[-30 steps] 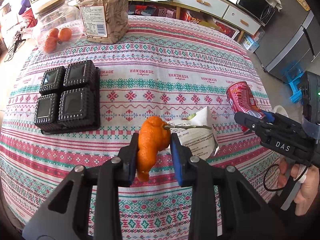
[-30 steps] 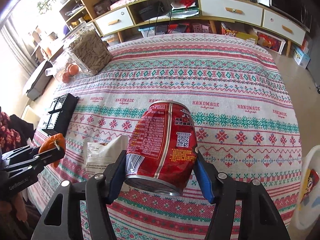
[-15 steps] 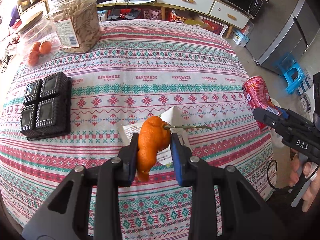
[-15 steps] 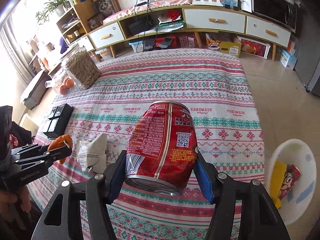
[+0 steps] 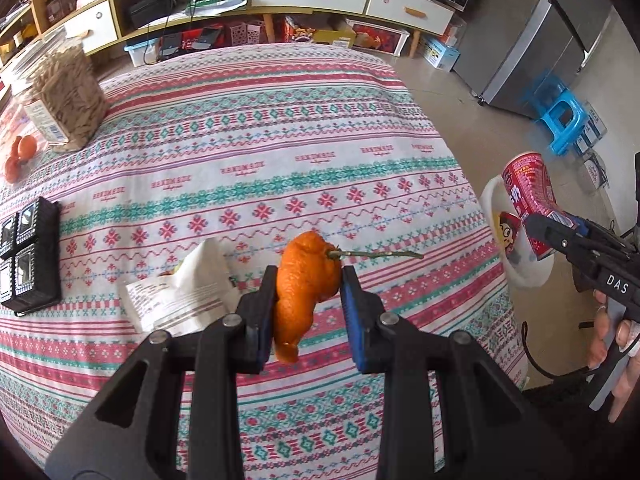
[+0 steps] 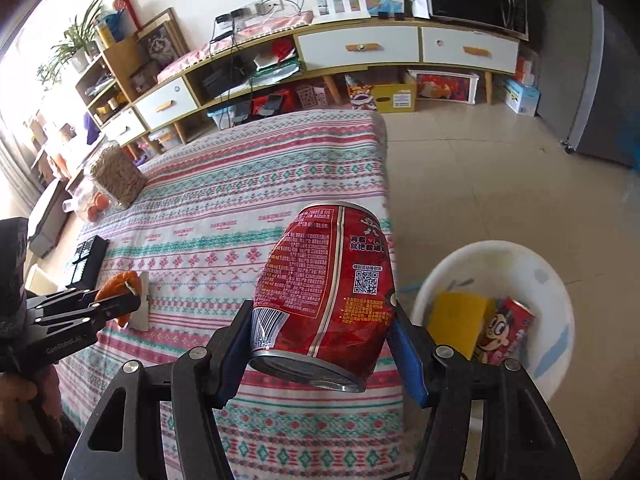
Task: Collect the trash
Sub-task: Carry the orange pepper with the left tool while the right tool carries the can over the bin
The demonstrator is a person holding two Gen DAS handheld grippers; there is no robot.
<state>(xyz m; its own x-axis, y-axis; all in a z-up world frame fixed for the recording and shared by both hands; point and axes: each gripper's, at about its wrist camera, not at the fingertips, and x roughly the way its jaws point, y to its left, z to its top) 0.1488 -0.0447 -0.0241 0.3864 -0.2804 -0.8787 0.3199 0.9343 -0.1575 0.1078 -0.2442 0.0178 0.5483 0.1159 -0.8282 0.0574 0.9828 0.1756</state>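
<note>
Patterned tablecloth [image 5: 256,128], tiled floor [image 6: 480,168]

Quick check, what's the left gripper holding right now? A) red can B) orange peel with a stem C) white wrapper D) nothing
B: the left gripper is shut on the orange peel, its stem sticking out sideways; the red can sits in the right gripper, and the white wrapper lies on the tablecloth.

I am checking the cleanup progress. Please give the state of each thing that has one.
left gripper: shut on orange peel
right gripper: shut on red can, dented
white bin: on floor, holds trash
white wrapper: lying on table
snack jar: upright, full
</note>
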